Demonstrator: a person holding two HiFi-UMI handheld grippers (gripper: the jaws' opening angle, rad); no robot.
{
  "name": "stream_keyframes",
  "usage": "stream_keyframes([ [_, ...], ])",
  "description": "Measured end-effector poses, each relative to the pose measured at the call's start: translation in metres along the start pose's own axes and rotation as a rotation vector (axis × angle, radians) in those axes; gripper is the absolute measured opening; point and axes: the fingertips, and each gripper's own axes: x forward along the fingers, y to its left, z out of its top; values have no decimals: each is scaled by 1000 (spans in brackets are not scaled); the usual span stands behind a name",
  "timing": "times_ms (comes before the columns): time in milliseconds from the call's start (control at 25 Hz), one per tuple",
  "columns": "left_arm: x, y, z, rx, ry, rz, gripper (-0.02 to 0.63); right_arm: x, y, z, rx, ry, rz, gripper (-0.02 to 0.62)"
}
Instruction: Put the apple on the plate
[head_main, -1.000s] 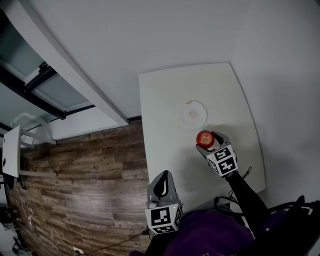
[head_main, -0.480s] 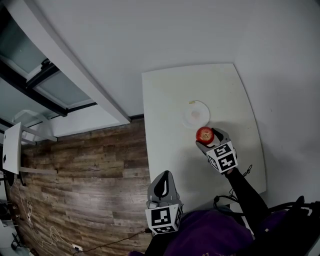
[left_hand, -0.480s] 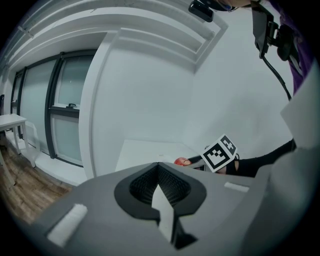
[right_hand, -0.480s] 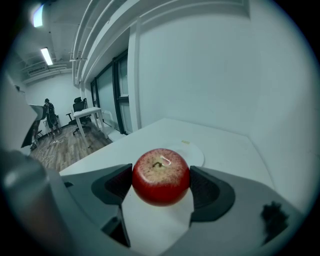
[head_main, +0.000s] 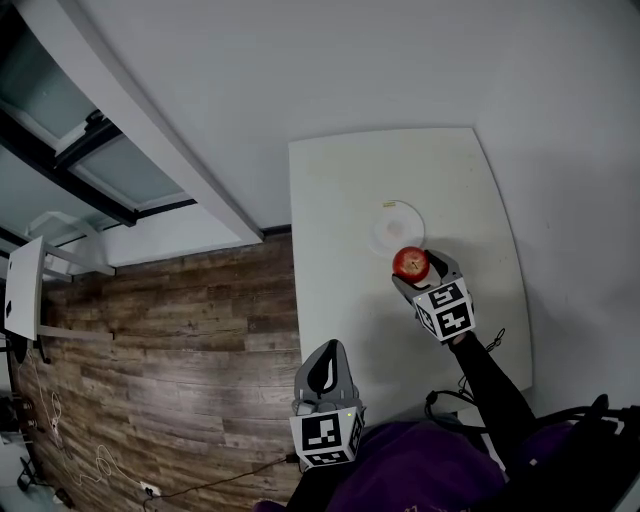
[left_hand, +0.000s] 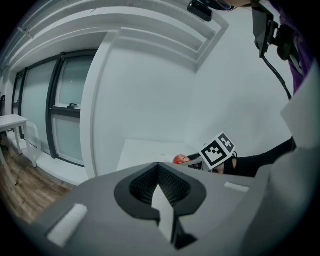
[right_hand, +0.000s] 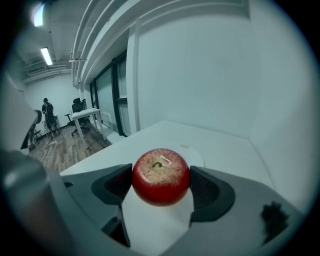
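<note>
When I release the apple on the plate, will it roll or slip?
Probably rolls easily: the apple is round and glossy, and the plate looks flat with little rim. It seems stiff, since the right gripper pinches its sides with no visible denting. The smooth skin may be slippery, so release it low.

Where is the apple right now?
The apple is clamped in the right tool, at the near edge of the plate, right of centre in the head view.
</note>
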Motion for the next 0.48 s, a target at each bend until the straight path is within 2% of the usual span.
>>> stream_keyframes([
  [480, 4, 3, 0, 7, 13, 11, 5, 13, -9, 12, -2, -12, -3, 359],
])
